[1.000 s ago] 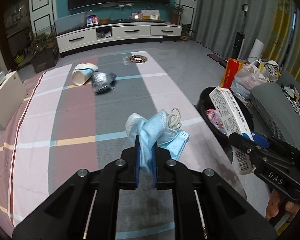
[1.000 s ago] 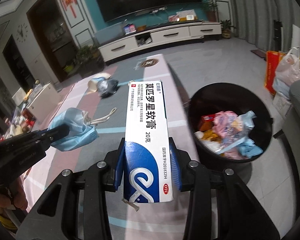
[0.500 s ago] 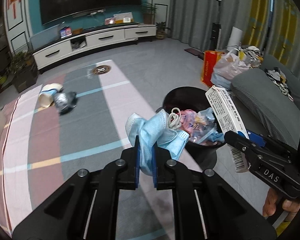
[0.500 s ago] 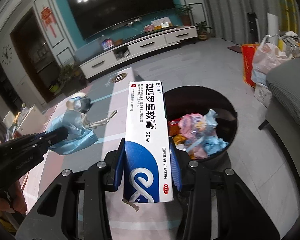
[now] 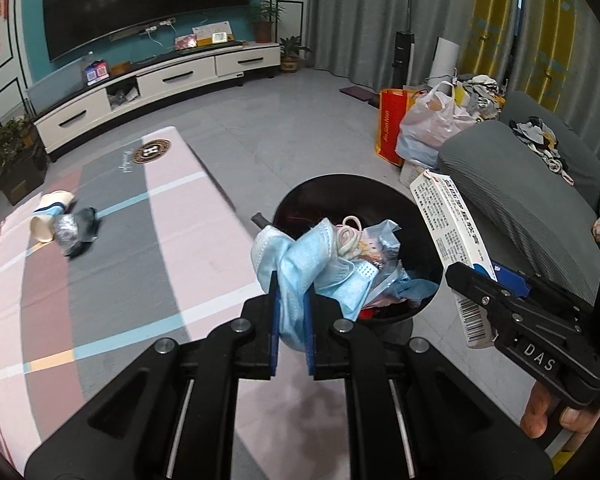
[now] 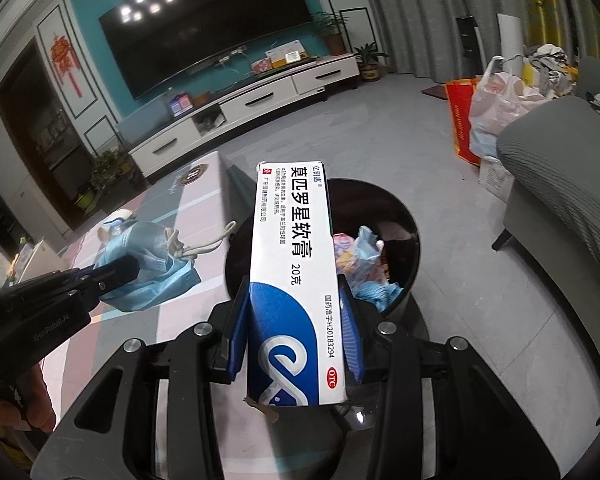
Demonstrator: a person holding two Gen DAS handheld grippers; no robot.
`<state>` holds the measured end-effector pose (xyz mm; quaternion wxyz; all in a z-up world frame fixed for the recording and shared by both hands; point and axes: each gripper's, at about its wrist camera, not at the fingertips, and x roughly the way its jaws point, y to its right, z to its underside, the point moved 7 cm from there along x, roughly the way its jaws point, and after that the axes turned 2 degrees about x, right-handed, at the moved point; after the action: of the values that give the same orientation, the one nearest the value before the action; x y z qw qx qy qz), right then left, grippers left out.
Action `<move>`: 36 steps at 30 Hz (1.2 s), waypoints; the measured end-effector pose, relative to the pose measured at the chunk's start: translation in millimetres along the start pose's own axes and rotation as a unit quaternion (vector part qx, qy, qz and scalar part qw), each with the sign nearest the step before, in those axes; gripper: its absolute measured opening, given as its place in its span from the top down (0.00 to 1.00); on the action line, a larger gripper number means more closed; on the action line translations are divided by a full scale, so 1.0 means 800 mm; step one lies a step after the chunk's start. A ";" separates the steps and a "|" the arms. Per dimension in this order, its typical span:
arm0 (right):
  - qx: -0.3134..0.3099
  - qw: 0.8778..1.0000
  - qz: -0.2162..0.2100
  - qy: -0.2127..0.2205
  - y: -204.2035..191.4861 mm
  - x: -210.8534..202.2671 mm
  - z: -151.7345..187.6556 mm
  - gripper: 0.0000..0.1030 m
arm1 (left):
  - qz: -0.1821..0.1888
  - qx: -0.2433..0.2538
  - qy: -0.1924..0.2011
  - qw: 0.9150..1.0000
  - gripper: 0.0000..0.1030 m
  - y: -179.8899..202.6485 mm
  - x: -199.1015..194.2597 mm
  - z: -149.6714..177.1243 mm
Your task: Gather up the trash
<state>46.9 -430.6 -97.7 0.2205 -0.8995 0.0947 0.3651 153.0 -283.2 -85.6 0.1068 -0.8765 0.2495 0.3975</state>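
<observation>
The left gripper's fingers (image 5: 274, 312) are pinching our crumpled blue paper face mask (image 5: 300, 264); the right gripper (image 6: 296, 332) is clamping our white-and-blue cardboard ointment box (image 6: 294, 264), both nearing the round black trash bin (image 5: 384, 192) for dropping.

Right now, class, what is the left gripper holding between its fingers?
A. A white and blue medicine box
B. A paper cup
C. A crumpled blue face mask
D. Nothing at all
C. In the left wrist view the left gripper is shut on the crumpled blue face mask, in front of the black trash bin, while the medicine box is in the right gripper.
</observation>
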 end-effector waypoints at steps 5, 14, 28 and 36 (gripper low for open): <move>0.007 1.000 0.010 -0.002 0.012 0.011 -0.004 0.61 | 0.010 0.005 -0.008 1.000 0.89 0.011 0.026 -0.010; 0.009 1.000 0.016 -0.010 0.022 0.033 -0.007 0.61 | 0.010 0.025 -0.021 0.999 0.89 0.027 0.064 -0.022; -0.002 0.999 0.028 -0.032 0.031 0.064 -0.006 0.61 | -0.002 0.038 -0.045 0.998 0.89 0.036 0.099 -0.016; 0.001 0.999 0.029 -0.039 0.033 0.071 -0.004 0.61 | 0.000 0.038 -0.050 0.998 0.88 0.037 0.105 -0.016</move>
<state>81.2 -455.9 -144.1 0.2140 -0.8814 0.1121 0.4059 192.7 -343.0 -139.6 0.1527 -0.8508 0.2585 0.4314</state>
